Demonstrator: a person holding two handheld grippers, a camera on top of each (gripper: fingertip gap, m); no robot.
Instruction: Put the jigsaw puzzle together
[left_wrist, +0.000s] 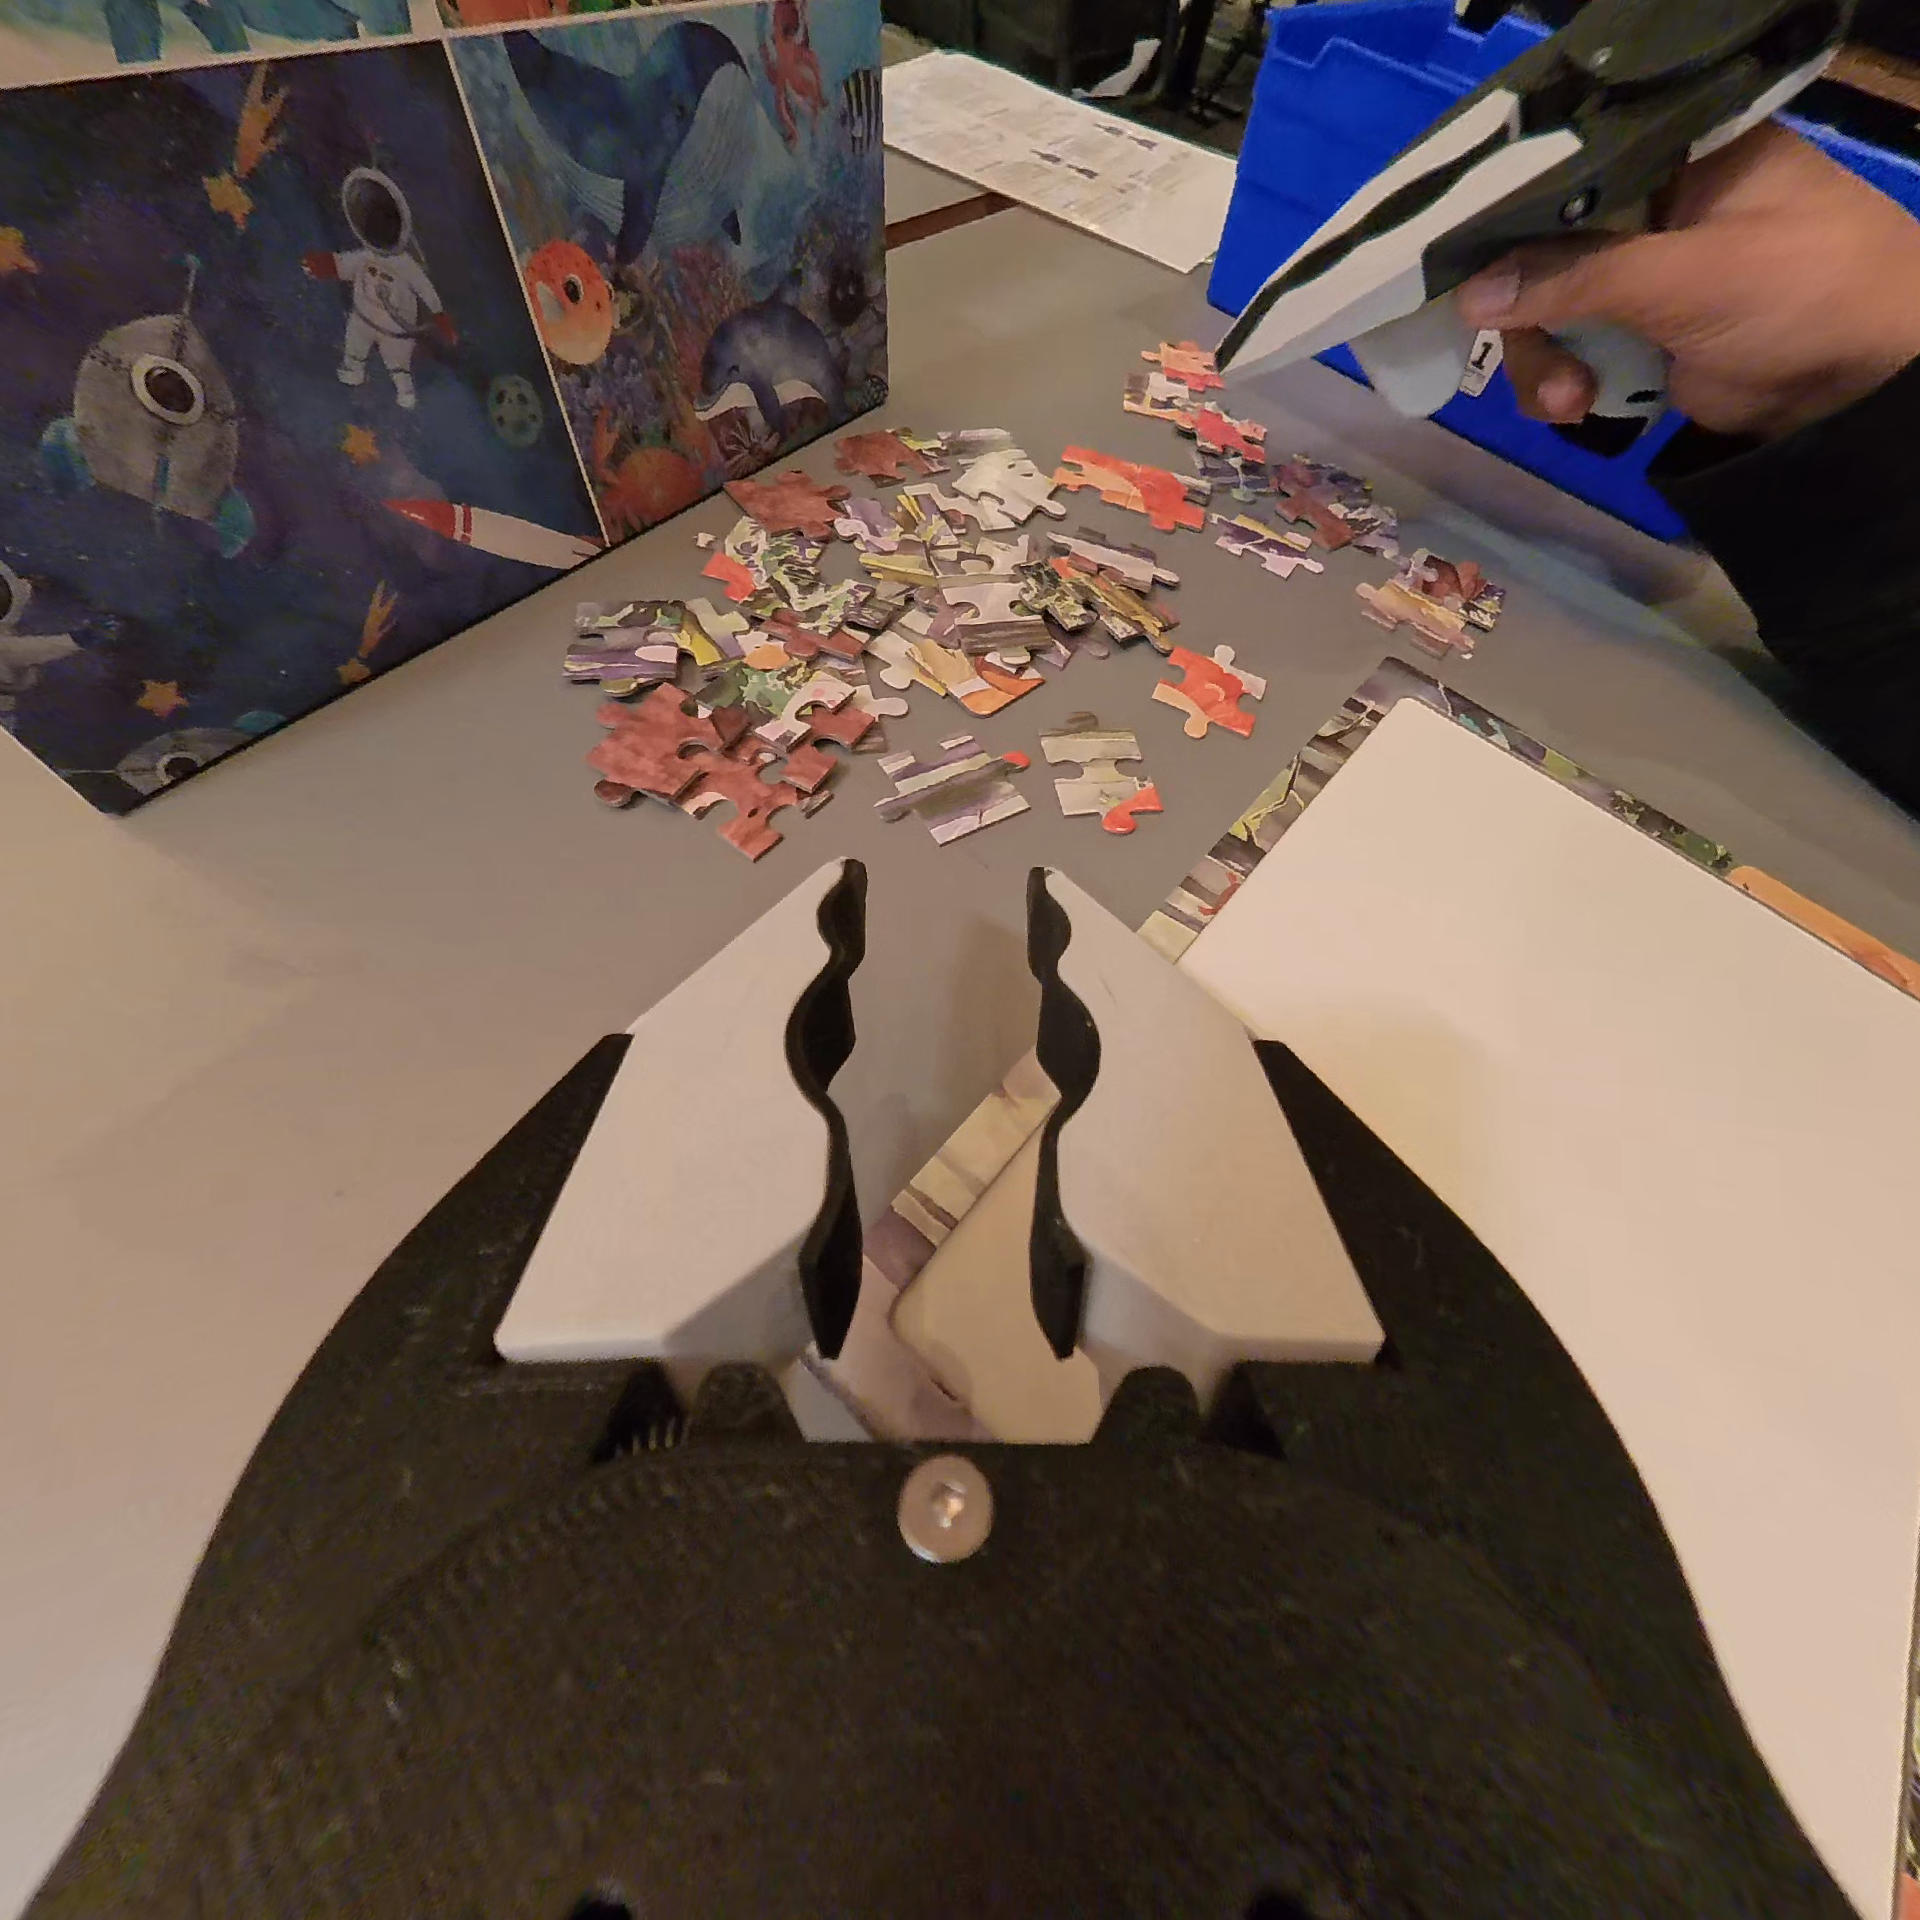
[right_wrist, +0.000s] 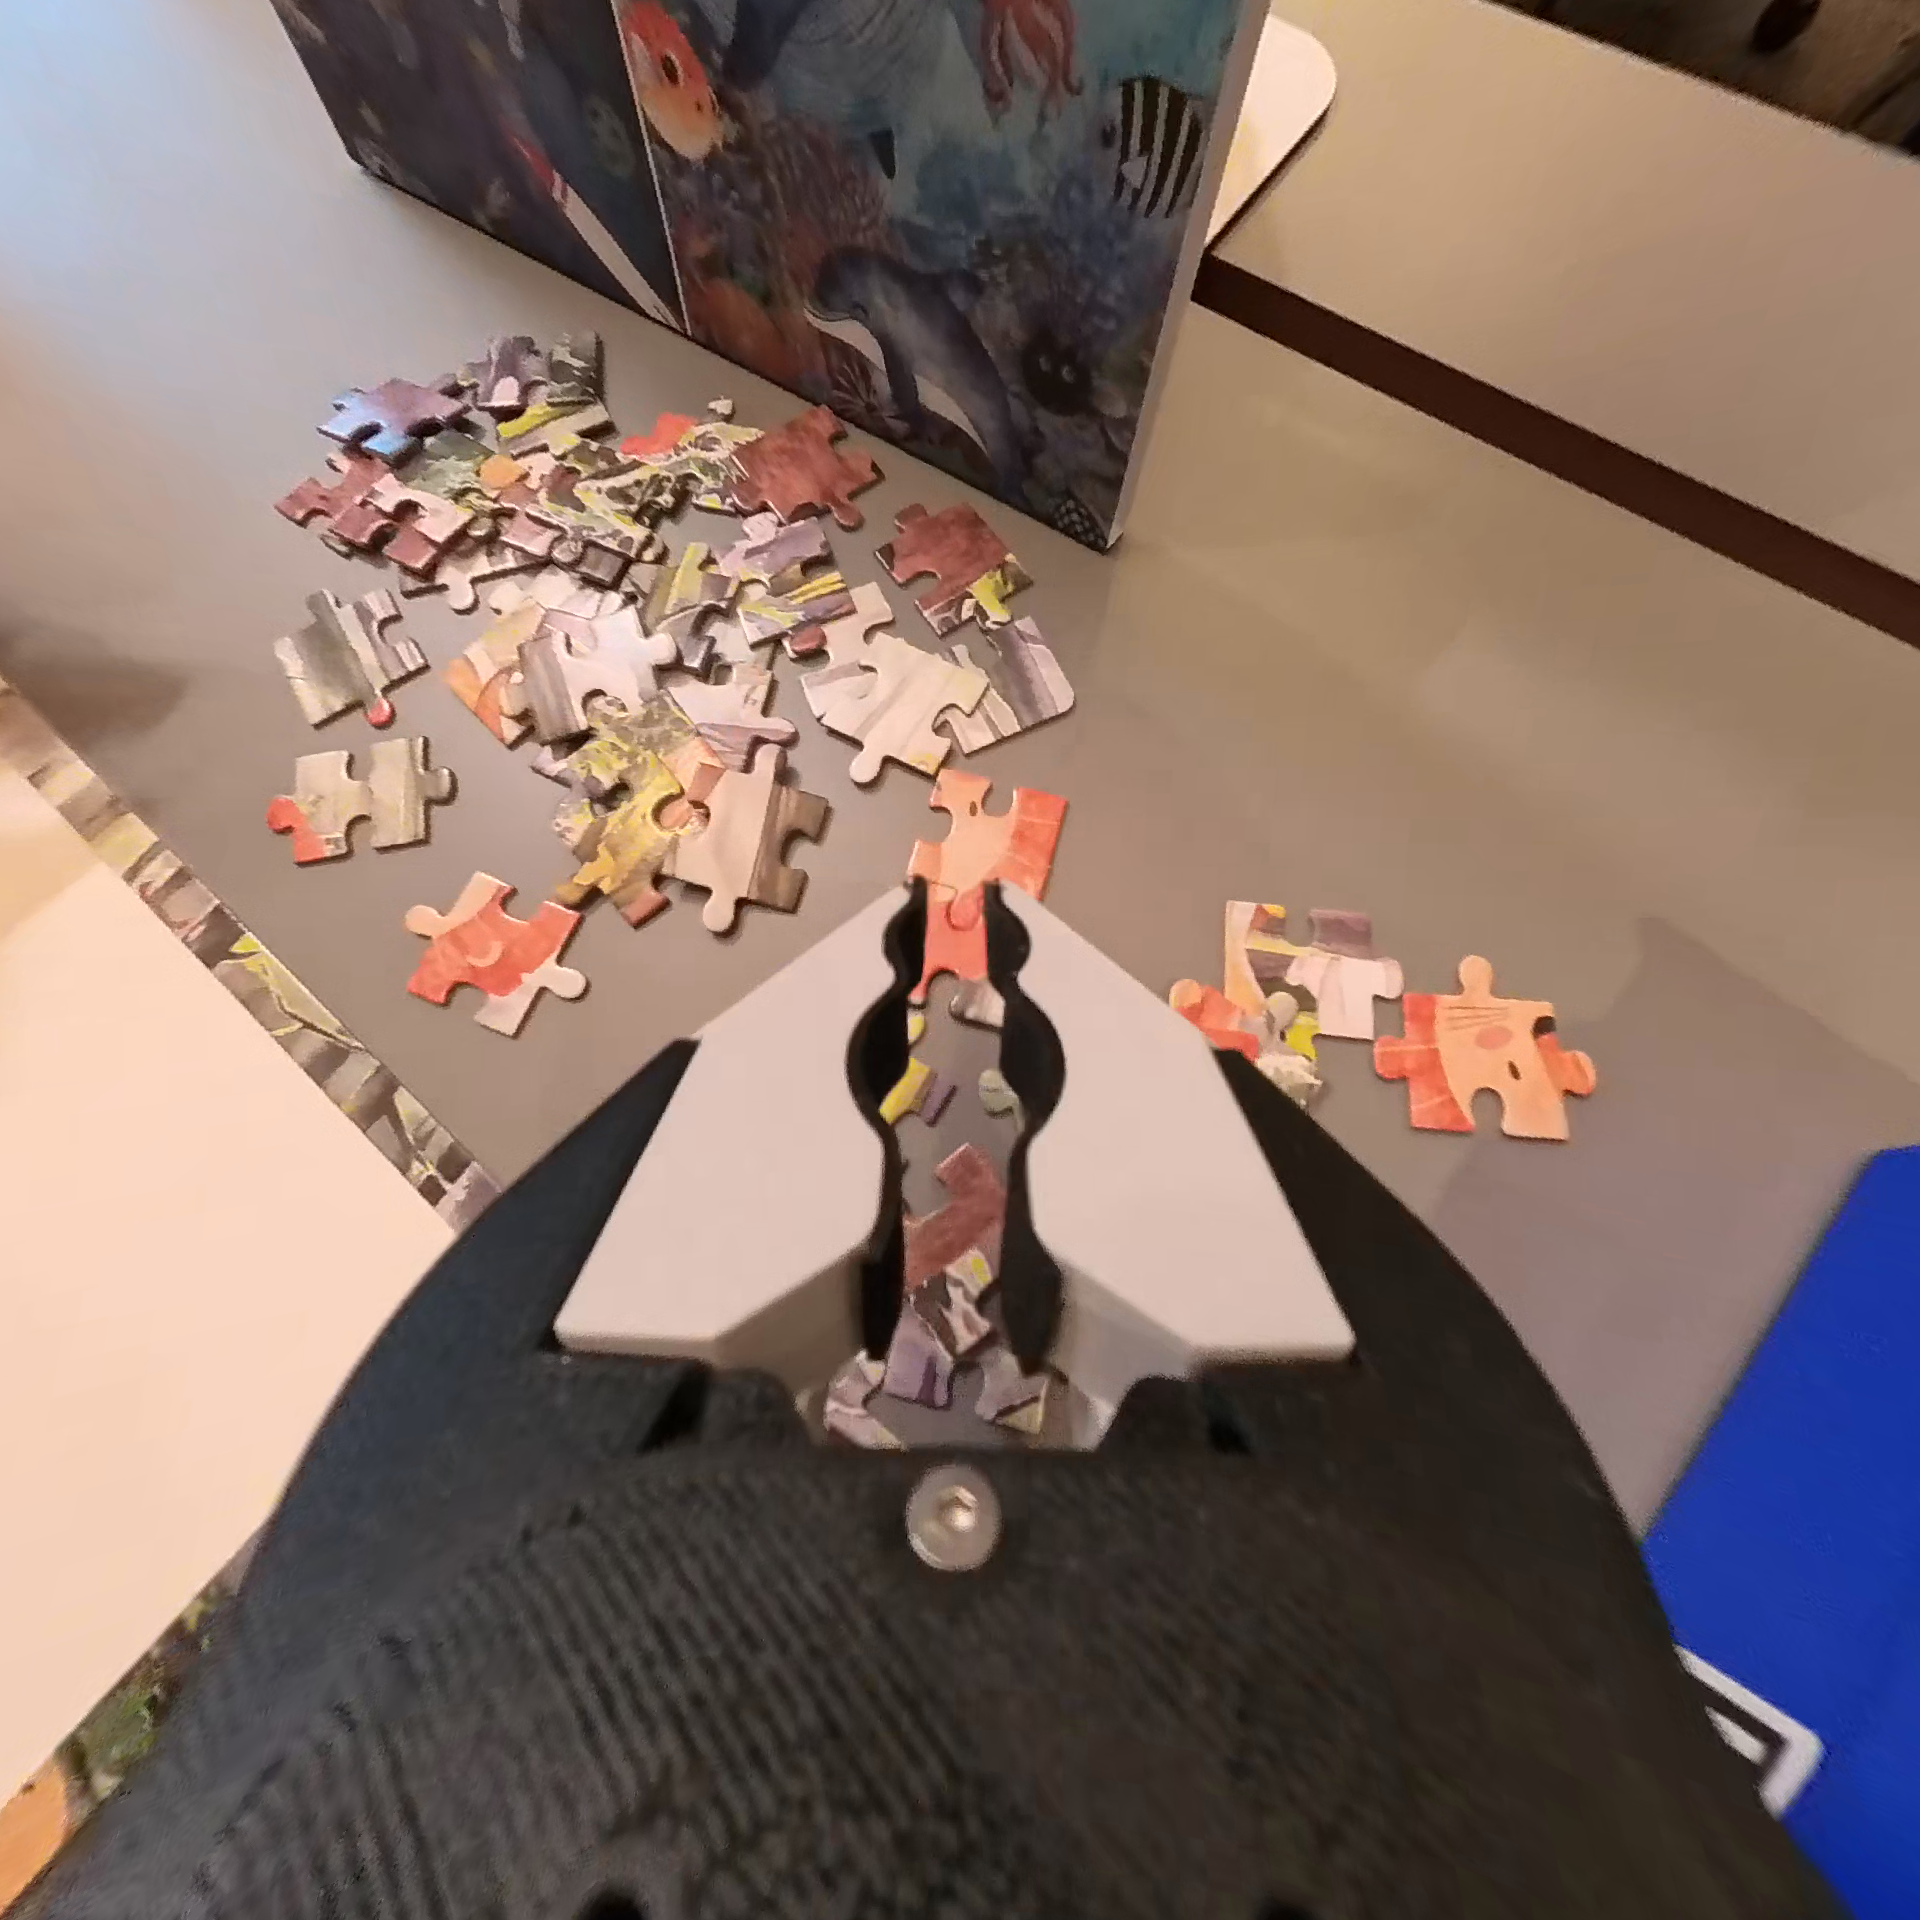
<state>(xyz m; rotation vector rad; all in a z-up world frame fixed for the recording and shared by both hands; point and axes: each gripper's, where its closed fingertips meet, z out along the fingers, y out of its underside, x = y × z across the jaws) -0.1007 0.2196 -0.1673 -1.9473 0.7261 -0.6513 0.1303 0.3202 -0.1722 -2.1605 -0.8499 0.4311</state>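
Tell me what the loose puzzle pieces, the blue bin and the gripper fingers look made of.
Puzzle pieces: likely printed cardboard, flat with matte faces and thin cut edges. Blue bin: probably moulded plastic, with a uniform glossy colour. Left gripper fingers: apparently smooth grey plastic with black wavy pads, on a ridged black body that looks 3D-printed.

The right gripper (right_wrist: 954, 891) covers most of the orange puzzle piece (right_wrist: 987, 831) beneath its tips — whether the narrow jaws touch it cannot be told. More pieces (right_wrist: 951, 1226) show only as slivers through the gap between the fingers. The left gripper (left_wrist: 948, 883) hides the near corner of the puzzle tray (left_wrist: 1455, 1039), whose right side runs off the frame. The puzzle box (left_wrist: 312, 364) is cut by the top edge — so is the blue bin (left_wrist: 1340, 156).
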